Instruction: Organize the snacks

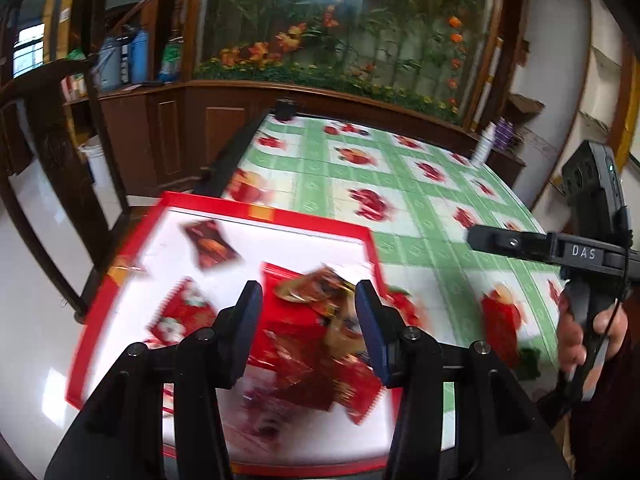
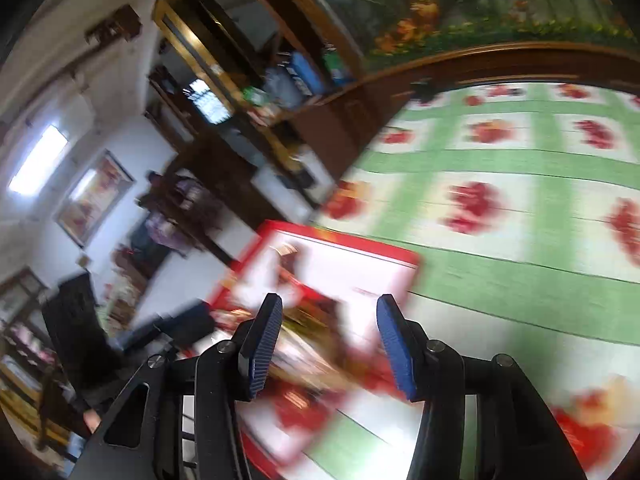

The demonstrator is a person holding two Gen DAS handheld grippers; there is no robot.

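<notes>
Right now the red shiny snack packets (image 1: 308, 332) lie in a heap inside the flat white tray with a red rim (image 1: 320, 229). Your left gripper (image 1: 308, 332) hangs over the heap, jaws apart, pinching nothing. Your right gripper (image 2: 328, 346) is also spread and empty above the blurry tray. Both sit on the table with a green and white fruit cloth (image 1: 400, 184).

Both views are lit by soft daylight, and a bright window (image 2: 38, 160) is blown out to white. Glare is seen on the pale floor (image 1: 36, 320). Motion blur smears the snack packets (image 1: 316, 320) and tablecloth (image 2: 500, 200) heavily. Straight edges are bowed by fisheye distortion, with dark corners.
</notes>
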